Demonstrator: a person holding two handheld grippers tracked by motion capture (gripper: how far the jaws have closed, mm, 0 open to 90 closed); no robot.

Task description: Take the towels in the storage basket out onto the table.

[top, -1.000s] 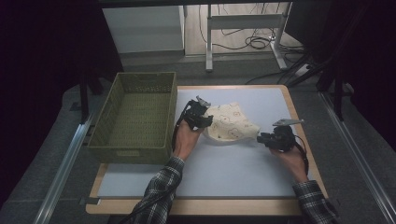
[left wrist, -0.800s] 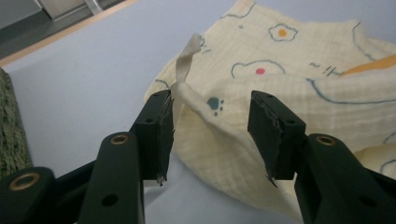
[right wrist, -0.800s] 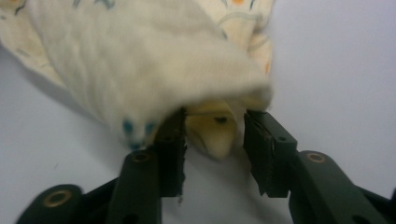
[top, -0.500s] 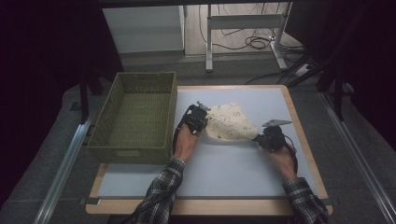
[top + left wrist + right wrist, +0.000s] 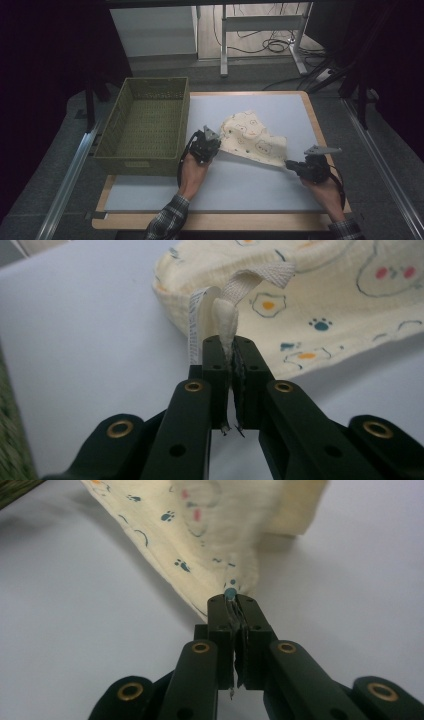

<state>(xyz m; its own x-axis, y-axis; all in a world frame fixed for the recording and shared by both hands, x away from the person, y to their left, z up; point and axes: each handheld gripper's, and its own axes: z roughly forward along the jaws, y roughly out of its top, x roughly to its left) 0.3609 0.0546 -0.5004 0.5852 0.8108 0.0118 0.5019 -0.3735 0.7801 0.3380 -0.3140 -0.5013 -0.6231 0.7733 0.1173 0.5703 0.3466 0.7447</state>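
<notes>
A pale yellow cloth (image 5: 252, 137) printed with bears and paw marks lies on the white mat (image 5: 240, 185), stretched between both grippers. My left gripper (image 5: 216, 136) is shut on the cloth's left corner, by its woven loop (image 5: 250, 282) and white label (image 5: 196, 320). My right gripper (image 5: 289, 166) is shut on the cloth's right corner, pulled out toward the mat's right side. In the left gripper view the cloth (image 5: 320, 300) folds out beyond the jaws. In the right gripper view the cloth (image 5: 200, 535) rises away from the closed tips, slightly lifted off the mat.
A green woven basket (image 5: 120, 122) stands empty at the mat's left. The wooden table edge (image 5: 320, 135) frames the mat. Beyond the table are a white cabinet (image 5: 150, 30), metal legs and cables on the floor.
My right gripper took hold of the cloth's right corner and drew it out to the right and toward me, spreading the cloth. The left gripper kept its hold and barely moved.
</notes>
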